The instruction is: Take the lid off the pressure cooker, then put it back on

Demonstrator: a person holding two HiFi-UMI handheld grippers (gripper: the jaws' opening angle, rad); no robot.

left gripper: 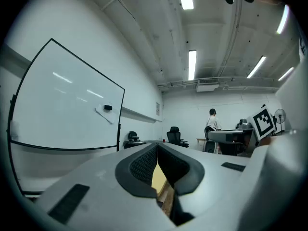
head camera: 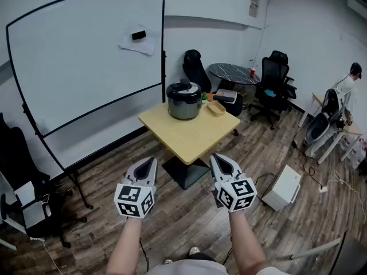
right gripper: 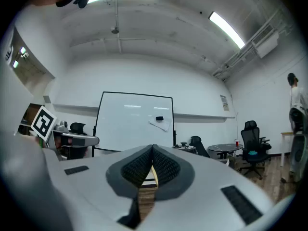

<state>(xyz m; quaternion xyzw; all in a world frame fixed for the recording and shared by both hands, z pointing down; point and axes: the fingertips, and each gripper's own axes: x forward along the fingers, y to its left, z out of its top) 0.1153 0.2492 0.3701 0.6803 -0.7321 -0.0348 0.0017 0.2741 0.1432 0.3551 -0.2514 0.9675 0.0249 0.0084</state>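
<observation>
A silver pressure cooker [head camera: 184,101] with its black lid [head camera: 183,89] on stands at the far corner of a square light-wood table [head camera: 192,133]. Both grippers hang in the air well short of the table, over the wooden floor. My left gripper [head camera: 151,162] is shut, tips meeting, nothing between them. My right gripper [head camera: 218,159] is likewise shut and empty. In the left gripper view the jaws [left gripper: 156,150] touch at the tip, with table and floor showing through the gap behind. In the right gripper view the jaws [right gripper: 153,150] also meet.
A small wooden tray [head camera: 216,107] lies at the table's right corner. A large whiteboard [head camera: 86,56] stands to the left, office chairs [head camera: 275,85] and a round dark table [head camera: 234,73] behind. A white box [head camera: 282,188] sits on the floor right. A person [head camera: 348,90] stands far right.
</observation>
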